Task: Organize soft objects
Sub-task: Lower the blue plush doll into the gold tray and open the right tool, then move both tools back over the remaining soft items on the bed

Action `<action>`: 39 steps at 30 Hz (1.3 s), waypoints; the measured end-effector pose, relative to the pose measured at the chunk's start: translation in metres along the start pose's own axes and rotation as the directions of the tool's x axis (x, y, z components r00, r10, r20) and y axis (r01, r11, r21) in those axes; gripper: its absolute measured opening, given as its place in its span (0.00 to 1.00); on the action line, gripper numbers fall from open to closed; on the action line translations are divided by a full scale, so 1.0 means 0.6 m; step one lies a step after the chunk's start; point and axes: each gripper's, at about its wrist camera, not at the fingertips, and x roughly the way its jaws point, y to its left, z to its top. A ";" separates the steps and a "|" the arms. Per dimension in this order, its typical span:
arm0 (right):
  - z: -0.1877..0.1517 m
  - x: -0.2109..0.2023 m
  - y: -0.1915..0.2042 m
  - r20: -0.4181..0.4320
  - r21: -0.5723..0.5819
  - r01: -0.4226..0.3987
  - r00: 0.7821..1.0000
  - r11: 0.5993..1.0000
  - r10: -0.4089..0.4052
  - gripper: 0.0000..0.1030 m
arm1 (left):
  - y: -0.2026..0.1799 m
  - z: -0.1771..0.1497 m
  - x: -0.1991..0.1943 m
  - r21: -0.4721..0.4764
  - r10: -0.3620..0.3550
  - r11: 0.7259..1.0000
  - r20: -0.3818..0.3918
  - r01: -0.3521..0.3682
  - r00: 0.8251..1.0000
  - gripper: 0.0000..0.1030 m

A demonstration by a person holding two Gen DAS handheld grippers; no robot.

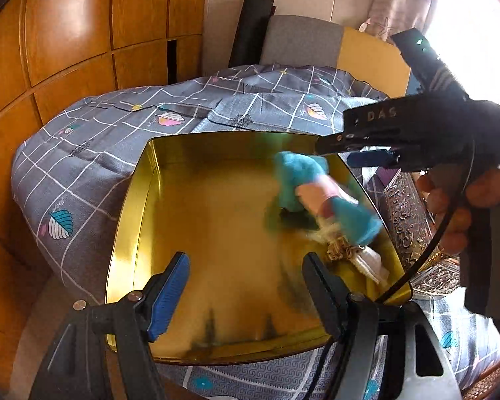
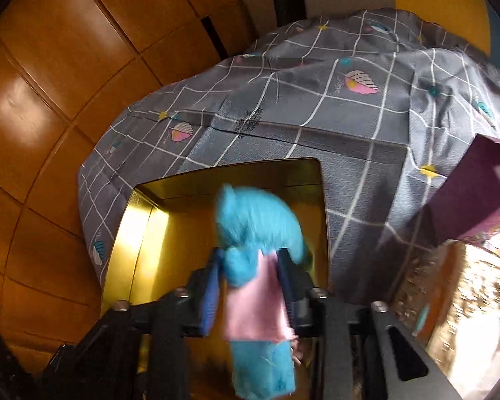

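A gold tin box (image 1: 130, 206) lies open on a bed, its rim also in the right wrist view (image 2: 126, 233). A fluffy blue toy in a pink garment (image 1: 316, 193) is blurred inside the tin's right half, just below my right gripper (image 1: 336, 154). From the right wrist, the toy (image 2: 256, 220) hangs between the spread fingers of the right gripper (image 2: 250, 255), with a gap at the left pad, so it looks loose. My left gripper (image 1: 246, 260) is open over the tin's near side, holding nothing. A beige tasselled item (image 1: 350, 253) lies in the tin's right corner.
The tin rests on a grey checked quilt (image 1: 93, 153). An ornate patterned box (image 1: 406, 213) stands right of the tin, and a purple box (image 2: 466, 193) beyond it. Wooden cabinet panels (image 1: 66, 33) run along the left. A hand (image 1: 450, 206) grips the right gripper's handle.
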 end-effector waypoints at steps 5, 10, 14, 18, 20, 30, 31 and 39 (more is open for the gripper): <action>-0.016 -0.006 0.013 0.012 -0.059 0.042 0.999 0.997 -0.041 0.52 | 0.001 0.004 0.000 -0.004 0.017 1.000 0.010 -0.017 1.000 0.69; -0.038 -0.032 0.023 0.065 -0.103 0.098 0.994 0.990 -0.091 0.59 | 0.002 0.006 -0.003 -0.007 0.024 1.000 0.015 -0.023 1.000 0.69; -0.053 -0.057 0.024 0.106 -0.104 0.124 0.988 0.987 -0.113 0.65 | 0.002 0.005 -0.009 -0.019 -0.001 1.000 0.021 0.002 1.000 0.69; -0.067 -0.084 0.028 0.156 -0.110 0.149 0.979 0.983 -0.131 0.71 | -0.003 0.005 -0.016 -0.013 0.003 1.000 0.028 -0.002 1.000 0.69; -0.074 -0.100 0.031 0.187 -0.120 0.169 0.972 0.978 -0.144 0.72 | -0.006 0.006 -0.018 -0.009 0.003 1.000 0.031 -0.003 1.000 0.69; -0.126 -0.190 0.040 0.396 -0.121 0.257 0.898 0.959 -0.191 0.88 | -0.024 0.005 -0.035 0.028 0.003 1.000 0.050 -0.005 0.999 0.69; -0.132 -0.200 0.038 0.424 -0.115 0.269 0.884 0.956 -0.198 0.92 | -0.027 0.005 -0.036 0.033 0.001 0.999 0.051 -0.003 0.999 0.69; -0.169 -0.273 0.010 0.577 -0.036 0.364 0.768 0.931 -0.278 1.00 | -0.051 0.005 -0.050 0.076 0.003 0.997 0.071 -0.008 0.997 0.69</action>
